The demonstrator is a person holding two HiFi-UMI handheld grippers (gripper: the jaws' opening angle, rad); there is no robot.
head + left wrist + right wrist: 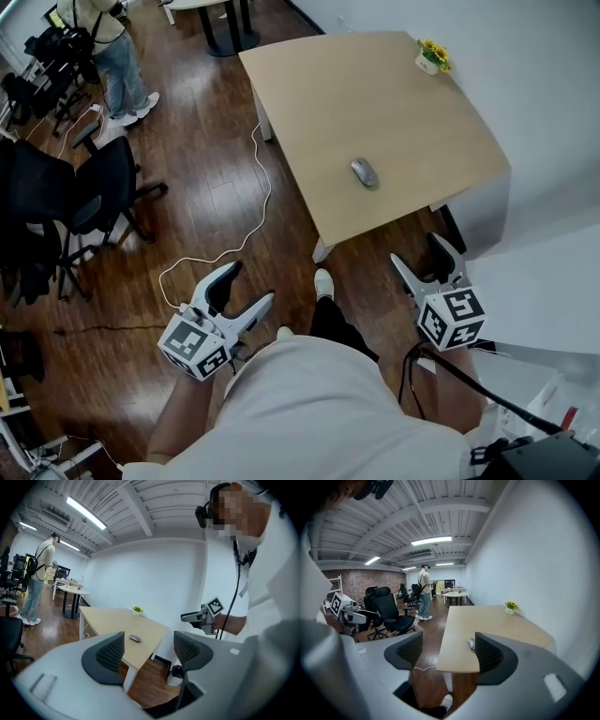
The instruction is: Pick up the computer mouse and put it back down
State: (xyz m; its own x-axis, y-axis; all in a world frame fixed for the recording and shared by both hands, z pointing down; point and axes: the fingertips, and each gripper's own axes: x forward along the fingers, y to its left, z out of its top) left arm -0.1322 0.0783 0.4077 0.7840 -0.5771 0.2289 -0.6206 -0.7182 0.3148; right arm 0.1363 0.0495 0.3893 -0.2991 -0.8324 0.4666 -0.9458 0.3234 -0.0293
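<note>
Left gripper (251, 283), right gripper (413, 247) released, empty; mouse (364, 172) on tan table (375, 94), wood floor (206, 187).

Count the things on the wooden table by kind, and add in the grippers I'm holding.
computer mouse: 1
pot of yellow flowers: 1
grippers: 2, the left gripper and the right gripper, both open and empty
Total: 4

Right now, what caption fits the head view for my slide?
Left gripper and right gripper hang open short of the table where the computer mouse lies.
</note>
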